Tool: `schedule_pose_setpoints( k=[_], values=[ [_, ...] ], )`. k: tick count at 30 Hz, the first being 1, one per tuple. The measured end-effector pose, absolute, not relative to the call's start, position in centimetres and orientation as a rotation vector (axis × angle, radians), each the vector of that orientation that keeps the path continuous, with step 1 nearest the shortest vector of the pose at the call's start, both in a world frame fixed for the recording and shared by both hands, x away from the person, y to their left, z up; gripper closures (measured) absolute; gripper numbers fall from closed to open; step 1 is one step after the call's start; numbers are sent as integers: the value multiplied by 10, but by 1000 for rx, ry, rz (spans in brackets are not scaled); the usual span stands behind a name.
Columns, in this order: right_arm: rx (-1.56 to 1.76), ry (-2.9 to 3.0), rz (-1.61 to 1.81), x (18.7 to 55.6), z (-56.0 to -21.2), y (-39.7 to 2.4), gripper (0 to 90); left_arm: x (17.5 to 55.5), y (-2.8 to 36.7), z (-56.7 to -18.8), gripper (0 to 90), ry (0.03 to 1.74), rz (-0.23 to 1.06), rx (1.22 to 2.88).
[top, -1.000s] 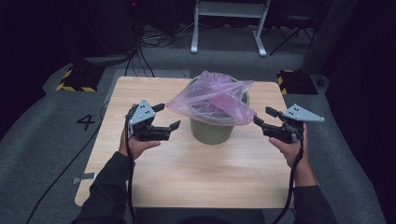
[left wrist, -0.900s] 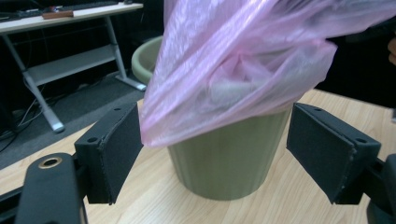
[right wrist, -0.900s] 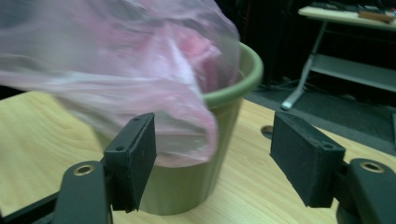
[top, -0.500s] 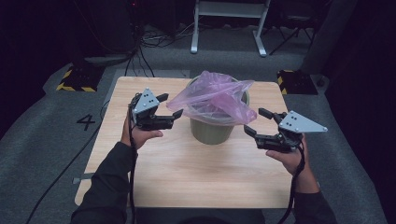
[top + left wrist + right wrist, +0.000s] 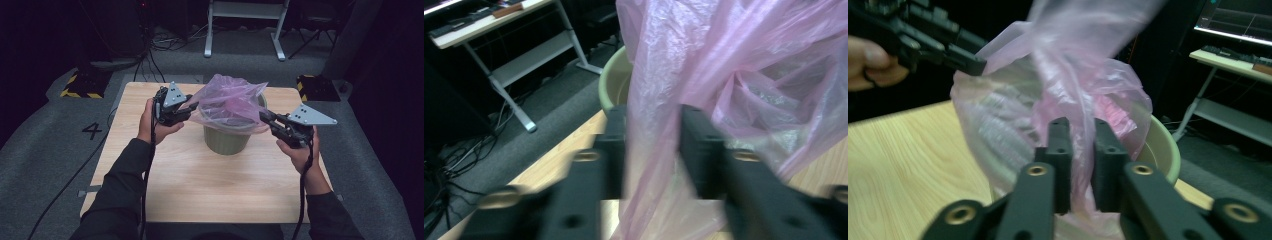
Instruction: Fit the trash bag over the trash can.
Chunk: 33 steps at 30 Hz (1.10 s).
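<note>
Both grippers pinch the pink bag over the green bin!

The left gripper (image 5: 192,106) and right gripper (image 5: 263,116) have just been closing, film bunched between each pair of jaws (left jaws blurred). The pink bag (image 5: 230,100) drapes the green bin (image 5: 226,141), hiding its inside. Both hands are held level on either side, pointing inward over the table (image 5: 200,190).

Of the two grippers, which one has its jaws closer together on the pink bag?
The right gripper: its jaws have just been closing and pinch the pink bag with a narrow gap. The left gripper shows a wider gap around the film.
</note>
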State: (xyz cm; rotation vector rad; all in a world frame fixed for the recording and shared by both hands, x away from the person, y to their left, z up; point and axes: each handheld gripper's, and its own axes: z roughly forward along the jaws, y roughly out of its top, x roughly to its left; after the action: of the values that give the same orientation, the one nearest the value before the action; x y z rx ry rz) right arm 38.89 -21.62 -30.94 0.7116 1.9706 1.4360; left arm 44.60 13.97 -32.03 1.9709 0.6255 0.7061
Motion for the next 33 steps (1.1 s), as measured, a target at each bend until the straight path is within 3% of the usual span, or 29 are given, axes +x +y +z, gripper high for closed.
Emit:
schedule_pose_setpoints(
  k=[1,2,3,4,10,33],
  values=[
    [712,1971,1436,389,-309,-216,845,446,140,-320,781,626,706,1971],
    [728,1964,1451,391,-309,-218,858,448,139,-321,781,618,702,1979],
    [766,1947,1468,396,-310,-222,877,450,140,-321,889,618,706,1983],
    [789,1936,1482,400,-310,-225,886,455,141,-322,897,628,674,1980],
    [966,1880,1496,427,-314,-242,898,476,150,-326,899,718,582,1935],
    [1412,1855,1357,514,-361,-280,900,529,160,-375,900,974,468,1922]
  ],
)
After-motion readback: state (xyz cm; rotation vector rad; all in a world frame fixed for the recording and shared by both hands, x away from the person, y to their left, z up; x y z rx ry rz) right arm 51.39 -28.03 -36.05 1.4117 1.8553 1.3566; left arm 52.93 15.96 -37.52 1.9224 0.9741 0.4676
